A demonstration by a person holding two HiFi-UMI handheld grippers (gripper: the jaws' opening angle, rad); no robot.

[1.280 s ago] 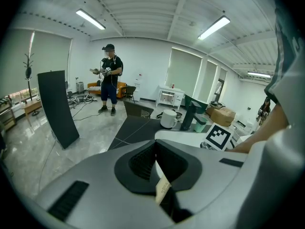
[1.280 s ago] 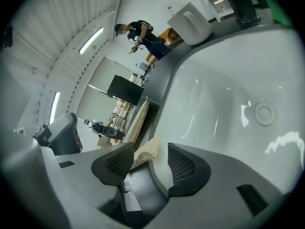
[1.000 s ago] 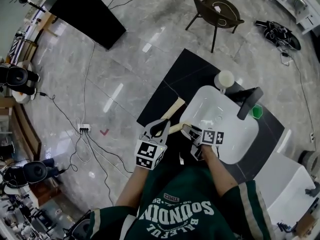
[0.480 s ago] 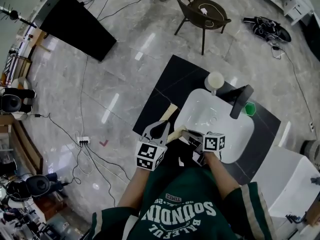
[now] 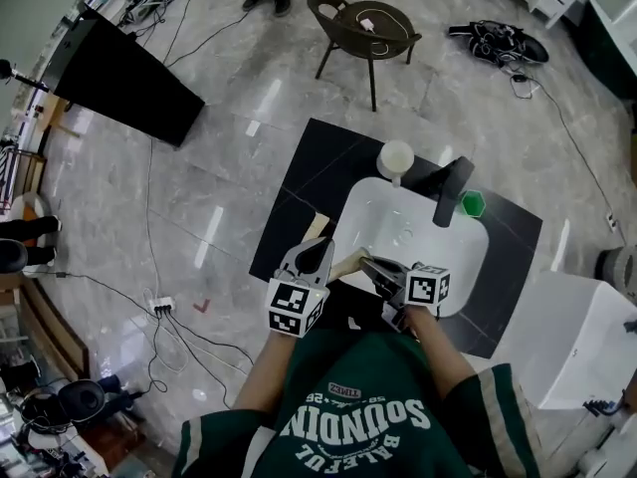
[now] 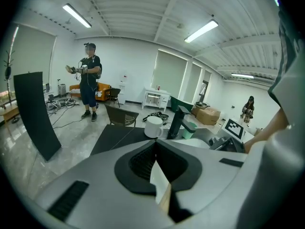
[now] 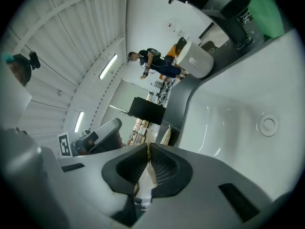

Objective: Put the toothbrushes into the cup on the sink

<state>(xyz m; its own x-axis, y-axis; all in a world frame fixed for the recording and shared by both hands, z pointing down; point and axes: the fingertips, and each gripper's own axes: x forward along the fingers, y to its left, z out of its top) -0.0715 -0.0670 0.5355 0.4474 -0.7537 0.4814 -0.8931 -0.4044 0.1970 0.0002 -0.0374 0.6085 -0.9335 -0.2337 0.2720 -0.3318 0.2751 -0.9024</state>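
Observation:
Both grippers meet over the black counter's front left edge, beside the white sink (image 5: 468, 267). A beige, paper-wrapped toothbrush package (image 5: 345, 263) spans between them. My left gripper (image 5: 320, 251) is shut on one end of that package (image 6: 160, 182). My right gripper (image 5: 371, 265) has its jaws closing, and its pads pinch the other end of the package (image 7: 144, 175). A second beige package (image 5: 317, 227) lies on the counter beyond. The white cup (image 5: 395, 157) stands at the sink's far corner, next to the black faucet (image 5: 450, 189).
A green object (image 5: 472, 204) sits by the faucet. A white cabinet (image 5: 567, 352) stands to the right of the counter. A dark chair (image 5: 363, 30) and a black panel (image 5: 124, 78) stand on the marble floor, with cables around. A person (image 6: 88, 80) stands far off.
My right gripper's jaws have closed onto the package that the left gripper holds. The sink and counter have shifted up and left in the head view.

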